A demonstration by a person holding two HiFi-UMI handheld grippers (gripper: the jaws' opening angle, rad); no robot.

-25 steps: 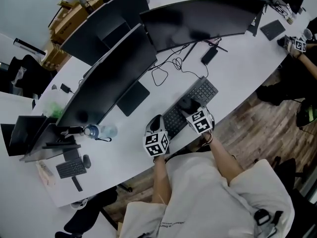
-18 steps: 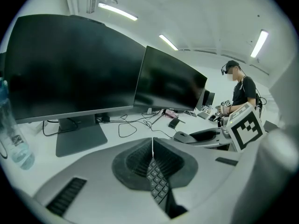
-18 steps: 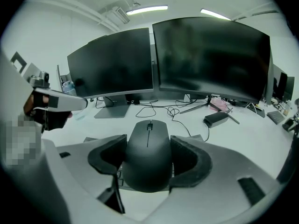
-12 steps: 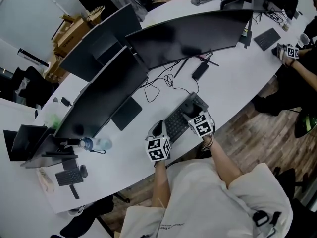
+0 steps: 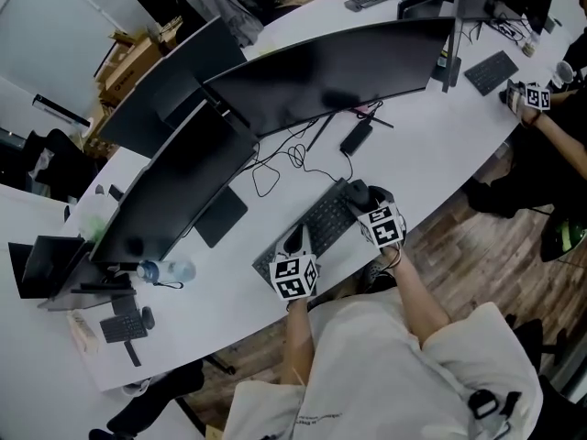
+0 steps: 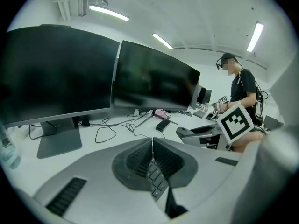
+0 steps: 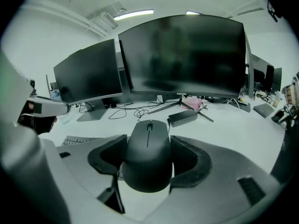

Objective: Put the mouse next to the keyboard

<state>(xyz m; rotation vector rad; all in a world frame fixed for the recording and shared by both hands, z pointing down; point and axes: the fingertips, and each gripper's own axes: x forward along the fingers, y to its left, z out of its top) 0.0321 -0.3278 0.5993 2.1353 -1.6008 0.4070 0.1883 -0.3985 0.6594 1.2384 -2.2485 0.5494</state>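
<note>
We look down on a curved white worktop (image 5: 440, 145) with dark monitors. The right hand-held gripper (image 7: 147, 171) has its pads closed on the sides of a black mouse (image 7: 147, 146). The mouse sits at the 2 o'clock end of the keyboard (image 5: 316, 227), just beside it. We cannot tell whether it rests on the worktop or hangs just above.

The left hand-held gripper (image 6: 152, 160) has its jaws pressed together with nothing between them, over the keyboard's 8 o'clock end.

We judge the task nearly done: the mouse is in place, and what remains is setting it down and letting go.

A clear bottle (image 5: 167, 269) lies at 9 o'clock from the left hand-held gripper, and we cannot tell how full it is. Cardboard boxes (image 5: 138, 49) stand at 11 o'clock, their contents hidden.
</note>
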